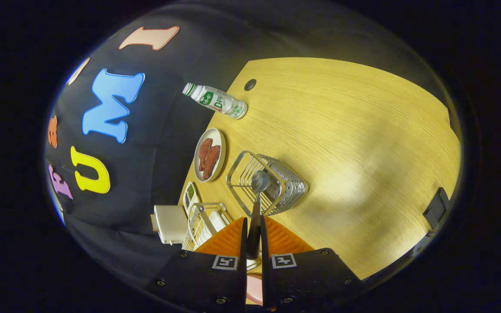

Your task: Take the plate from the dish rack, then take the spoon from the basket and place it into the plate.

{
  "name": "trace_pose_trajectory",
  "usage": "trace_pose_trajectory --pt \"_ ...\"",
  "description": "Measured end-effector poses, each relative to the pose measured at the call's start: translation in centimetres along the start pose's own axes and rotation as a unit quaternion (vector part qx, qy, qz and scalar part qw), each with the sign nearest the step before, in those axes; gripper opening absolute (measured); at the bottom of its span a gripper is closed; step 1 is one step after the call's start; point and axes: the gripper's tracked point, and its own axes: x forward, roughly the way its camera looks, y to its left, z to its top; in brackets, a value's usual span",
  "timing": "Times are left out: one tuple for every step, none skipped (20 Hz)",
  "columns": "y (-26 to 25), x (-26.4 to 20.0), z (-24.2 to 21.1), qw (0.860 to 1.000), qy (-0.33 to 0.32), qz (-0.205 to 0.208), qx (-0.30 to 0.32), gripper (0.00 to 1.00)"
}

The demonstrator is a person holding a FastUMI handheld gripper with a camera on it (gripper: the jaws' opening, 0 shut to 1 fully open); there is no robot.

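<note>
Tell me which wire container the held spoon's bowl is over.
The silver wire basket, just beyond the fingers gripping the spoon; the white dish rack stands beside them.

spoon (257,204) handle hidden between tongs (253,243) (pink plate (254,289) mostly hidden)

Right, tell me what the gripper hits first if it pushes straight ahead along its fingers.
The gripper is shut on the spoon, whose bowl juts ahead of the fingertips. Going straight on, that bowl would probably meet the wire basket on the wooden table first, though depth is hard to judge.
</note>
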Motion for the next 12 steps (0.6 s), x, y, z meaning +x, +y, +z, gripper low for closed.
trace_pose_trajectory --pt "0.11 0.15 -0.13 1.000 0.008 -0.002 -0.004 0.14" --pt "0.15 0.30 -0.38 1.000 0.016 -0.003 -0.008 0.14" --pt "0.22 0.36 -0.49 1.000 0.025 -0.003 -0.009 0.14" --pt "0.42 0.26 -0.50 1.000 0.030 -0.001 -0.005 0.14" --pt "0.52 0.34 -0.44 0.999 0.035 0.001 -0.001 0.15" --pt "0.45 0.31 -0.41 0.999 0.037 0.000 0.004 0.15" --pt "0.17 0.22 -0.44 0.999 0.042 -0.009 0.012 0.15" --pt "-0.02 0.00 -0.10 0.999 0.041 -0.017 0.024 0.15" --pt "-0.06 0.14 -0.18 0.998 0.043 -0.020 0.028 0.04" --pt "-0.18 -0.06 -0.19 0.998 0.048 -0.024 0.035 0.04" --pt "-0.06 -0.23 -0.11 0.997 0.051 -0.026 0.042 0.04" --pt "0.19 -0.53 -0.11 0.997 0.051 -0.024 0.049 0.04"
